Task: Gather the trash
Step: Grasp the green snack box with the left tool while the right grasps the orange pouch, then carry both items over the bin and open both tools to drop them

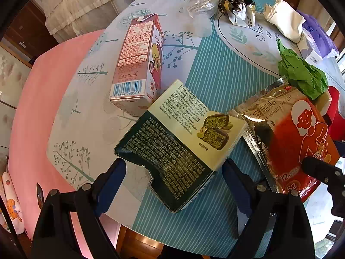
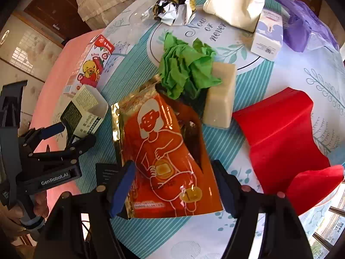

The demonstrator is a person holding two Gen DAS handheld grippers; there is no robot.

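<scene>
The left gripper (image 1: 174,170) was held with its fingers spread on either side of the near end of a dark green and cream snack box (image 1: 181,142); no pad was seen pressing on the card. The box lay flat on the patterned tablecloth (image 1: 207,82), near the table's front edge. At one o'clock from the box, a pink drink carton (image 1: 138,64) was laid on its side just behind it, the two close or touching.

The right gripper (image 2: 174,185) was likewise held wide, its blue pads (image 2: 121,185) set to both sides of an orange foil pouch (image 2: 168,157), with gaps visible at each side. At twelve o'clock from the pouch, a crumpled green paper (image 2: 185,73) was seen against a pale block (image 2: 220,99). At three o'clock a red folded box (image 2: 282,133) was lying. Farther off, toward twelve, crumpled foil wrappers (image 2: 172,6), a white paper wad (image 2: 235,6), a small white carton (image 2: 267,36) and a purple bag (image 2: 301,26) were spread.
</scene>
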